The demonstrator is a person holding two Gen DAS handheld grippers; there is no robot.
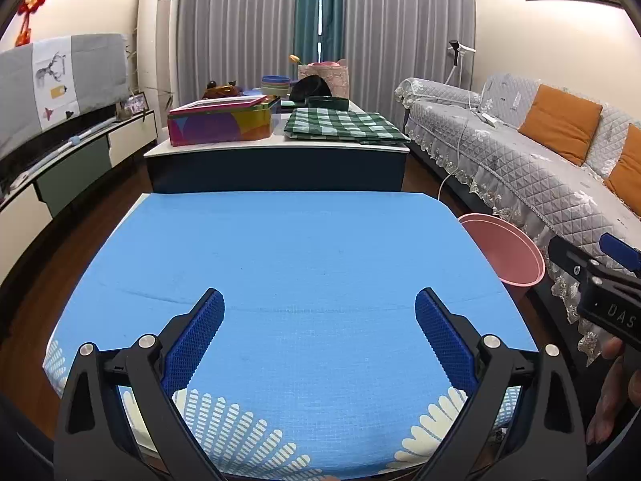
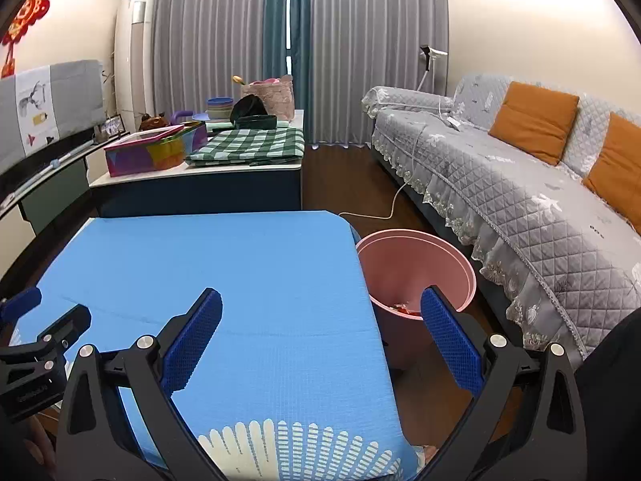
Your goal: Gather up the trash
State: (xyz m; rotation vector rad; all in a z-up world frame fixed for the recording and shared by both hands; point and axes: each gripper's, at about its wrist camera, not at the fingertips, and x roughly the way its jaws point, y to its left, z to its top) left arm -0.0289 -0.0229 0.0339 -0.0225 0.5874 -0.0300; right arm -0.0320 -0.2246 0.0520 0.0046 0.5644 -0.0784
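While the trash (image 2: 404, 308) lay as reddish scraps at the bottom of the pink bin (image 2: 416, 264), just beyond the right gripper's (image 2: 320, 322) right finger, nothing was pinched by either tool. The right gripper's jaws were held spread wide above the blue-covered table's (image 2: 224, 264) right edge. The left gripper (image 1: 319, 320) was likewise spread and empty over the cloth, with the bin seen off to its right, beside the grey sofa (image 2: 521, 184).
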